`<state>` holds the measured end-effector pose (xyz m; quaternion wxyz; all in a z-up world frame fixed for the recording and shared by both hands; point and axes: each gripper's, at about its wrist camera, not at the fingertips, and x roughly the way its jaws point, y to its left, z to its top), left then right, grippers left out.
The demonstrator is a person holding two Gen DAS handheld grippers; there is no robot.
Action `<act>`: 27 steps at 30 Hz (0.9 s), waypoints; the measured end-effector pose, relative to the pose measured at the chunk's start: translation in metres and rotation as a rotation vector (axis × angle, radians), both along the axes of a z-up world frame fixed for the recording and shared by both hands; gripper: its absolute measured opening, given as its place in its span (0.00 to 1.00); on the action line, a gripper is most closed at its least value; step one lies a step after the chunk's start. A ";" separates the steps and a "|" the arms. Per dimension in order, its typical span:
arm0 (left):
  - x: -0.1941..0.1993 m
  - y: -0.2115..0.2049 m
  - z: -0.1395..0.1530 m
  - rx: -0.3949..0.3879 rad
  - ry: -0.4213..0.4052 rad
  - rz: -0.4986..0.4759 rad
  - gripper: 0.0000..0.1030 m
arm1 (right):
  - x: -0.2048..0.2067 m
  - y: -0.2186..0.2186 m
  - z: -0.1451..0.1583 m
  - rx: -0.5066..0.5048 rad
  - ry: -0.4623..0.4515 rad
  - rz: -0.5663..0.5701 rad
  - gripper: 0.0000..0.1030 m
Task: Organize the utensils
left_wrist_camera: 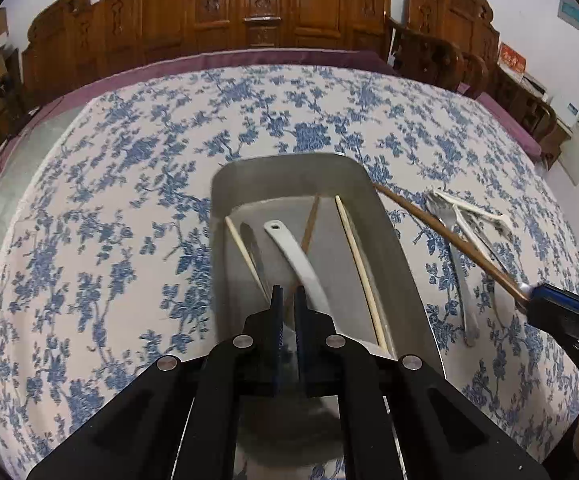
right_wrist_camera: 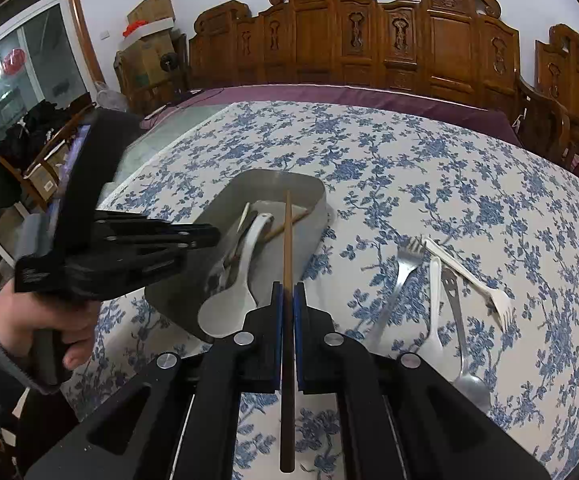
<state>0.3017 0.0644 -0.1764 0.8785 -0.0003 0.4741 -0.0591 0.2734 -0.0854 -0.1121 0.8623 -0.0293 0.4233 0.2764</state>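
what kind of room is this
Most likely a home dining room: a large table under a blue floral tablecloth, carved wooden chairs lined along the wall, and stacked cardboard boxes in the corner.

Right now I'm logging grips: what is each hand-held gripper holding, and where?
Right hand-held gripper: dark chopstick, pinched partway along its shaft. Left hand-held gripper: shut on the tray's near rim.

A matt metal tray (right_wrist_camera: 313, 200) is being seen; beside it, shiny steel cutlery (right_wrist_camera: 399, 276) and white plastic forks (right_wrist_camera: 469, 276) on woven cloth (right_wrist_camera: 449, 184).
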 end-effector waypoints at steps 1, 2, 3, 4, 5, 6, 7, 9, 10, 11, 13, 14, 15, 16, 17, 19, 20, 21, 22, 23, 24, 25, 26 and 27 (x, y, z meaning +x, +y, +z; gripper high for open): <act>-0.003 0.003 0.003 -0.001 -0.006 0.000 0.05 | 0.001 0.003 0.000 0.000 0.000 -0.001 0.06; -0.006 0.006 0.007 -0.001 -0.014 0.000 0.05 | 0.002 0.006 0.000 0.000 0.001 0.000 0.06; -0.010 0.009 0.011 0.001 -0.021 0.002 0.05 | 0.003 0.010 0.000 -0.001 0.001 0.001 0.06; -0.012 0.012 0.014 0.001 -0.025 0.003 0.05 | 0.004 0.015 0.000 -0.005 0.000 0.002 0.06; -0.016 0.016 0.018 -0.001 -0.032 0.006 0.10 | 0.005 0.019 0.000 -0.011 -0.002 0.004 0.06; -0.019 0.021 0.022 -0.002 -0.041 0.010 0.18 | 0.006 0.023 -0.001 -0.014 -0.002 0.006 0.06; -0.022 0.024 0.025 -0.003 -0.049 0.013 0.22 | 0.007 0.029 -0.001 -0.020 -0.003 0.009 0.06; -0.030 0.035 0.032 -0.005 -0.067 0.024 0.27 | 0.009 0.038 -0.003 -0.031 -0.003 0.014 0.06; -0.033 0.038 0.034 -0.007 -0.071 0.027 0.27 | 0.010 0.044 -0.004 -0.039 -0.003 0.017 0.06; -0.038 0.044 0.038 -0.009 -0.077 0.033 0.30 | 0.011 0.047 -0.005 -0.044 -0.003 0.018 0.06; -0.045 0.052 0.042 -0.009 -0.091 0.042 0.39 | 0.013 0.056 -0.007 -0.056 -0.001 0.020 0.06; -0.049 0.056 0.044 -0.007 -0.097 0.044 0.44 | 0.014 0.059 -0.008 -0.059 0.001 0.019 0.06; -0.052 0.060 0.046 -0.006 -0.103 0.047 0.48 | 0.015 0.063 -0.009 -0.061 0.004 0.018 0.06; -0.057 0.065 0.048 -0.005 -0.109 0.050 0.50 | 0.017 0.065 -0.011 -0.060 0.007 0.015 0.06; -0.059 0.067 0.049 -0.004 -0.112 0.051 0.55 | 0.019 0.068 -0.012 -0.060 0.011 0.011 0.06; -0.066 0.076 0.050 -0.006 -0.120 0.059 0.62 | 0.022 0.073 -0.014 -0.060 0.020 0.004 0.06; -0.069 0.080 0.050 -0.010 -0.122 0.062 0.66 | 0.024 0.076 -0.016 -0.063 0.024 0.002 0.06; -0.070 0.082 0.050 -0.012 -0.123 0.065 0.72 | 0.025 0.078 -0.017 -0.065 0.028 -0.001 0.06; -0.072 0.086 0.049 -0.008 -0.125 0.071 0.75 | 0.027 0.081 -0.020 -0.069 0.031 -0.004 0.06; -0.073 0.088 0.049 -0.006 -0.126 0.072 0.77 | 0.029 0.084 -0.022 -0.076 0.036 -0.008 0.06; -0.074 0.091 0.049 -0.002 -0.128 0.073 0.77 | 0.031 0.087 -0.025 -0.083 0.040 -0.012 0.06; -0.075 0.094 0.049 -0.001 -0.129 0.074 0.78 | 0.033 0.089 -0.027 -0.089 0.044 -0.015 0.06; -0.076 0.097 0.049 -0.003 -0.131 0.078 0.82 | 0.036 0.092 -0.030 -0.095 0.048 -0.019 0.06; -0.077 0.100 0.050 -0.009 -0.135 0.079 0.83 | 0.037 0.093 -0.031 -0.100 0.050 -0.022 0.06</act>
